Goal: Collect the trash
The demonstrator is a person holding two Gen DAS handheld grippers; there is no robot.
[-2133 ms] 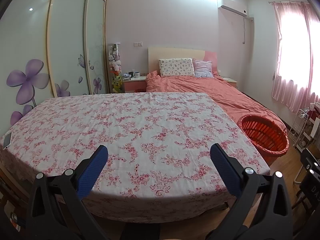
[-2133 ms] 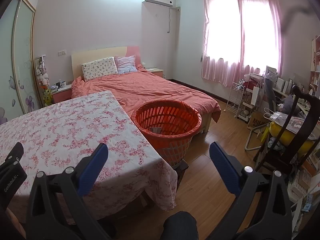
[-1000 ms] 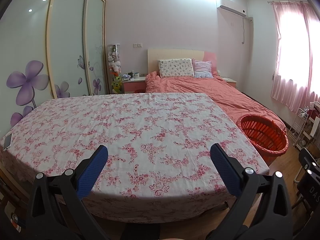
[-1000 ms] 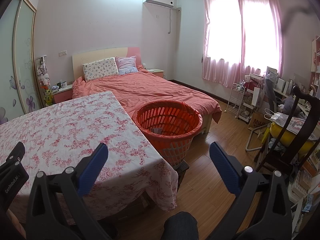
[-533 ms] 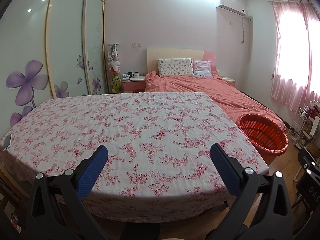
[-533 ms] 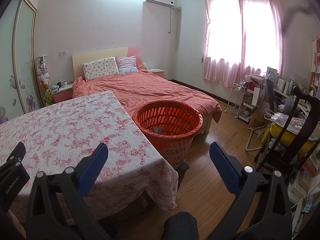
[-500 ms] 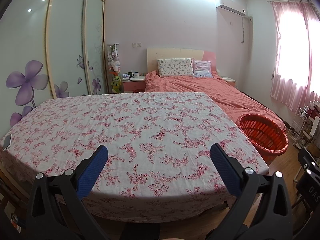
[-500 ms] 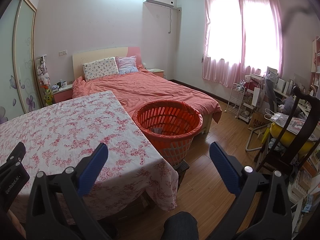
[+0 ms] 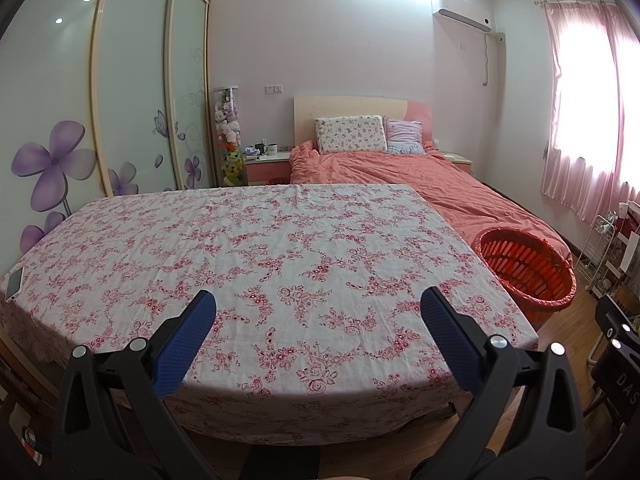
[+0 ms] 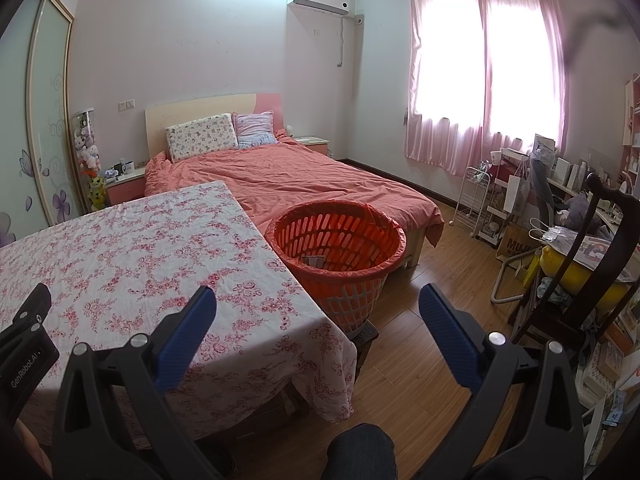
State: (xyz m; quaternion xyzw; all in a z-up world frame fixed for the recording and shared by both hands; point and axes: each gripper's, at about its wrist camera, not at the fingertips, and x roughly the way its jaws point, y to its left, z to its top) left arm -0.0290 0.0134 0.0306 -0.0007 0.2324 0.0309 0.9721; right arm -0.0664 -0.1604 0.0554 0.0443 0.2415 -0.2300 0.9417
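Note:
An orange slatted basket (image 10: 340, 240) with an orange liner stands on the floor by the table's right edge; a small flat item lies at its bottom (image 10: 312, 261). It also shows in the left wrist view (image 9: 524, 270). My left gripper (image 9: 318, 316) is open and empty above the near edge of the table with the floral cloth (image 9: 260, 248). My right gripper (image 10: 316, 312) is open and empty, over the table's right corner (image 10: 120, 264) and the floor. No loose trash shows on the cloth.
A white phone (image 9: 14, 284) lies at the table's far left edge. A bed with a salmon cover (image 10: 304, 184) stands behind the basket. A dark wooden chair (image 10: 592, 264), a white cart (image 10: 478, 204) and cluttered shelves fill the right side. Wardrobe doors (image 9: 80, 112) are at left.
Almost nothing has changed; both views shift only slightly and both grippers stay open and empty.

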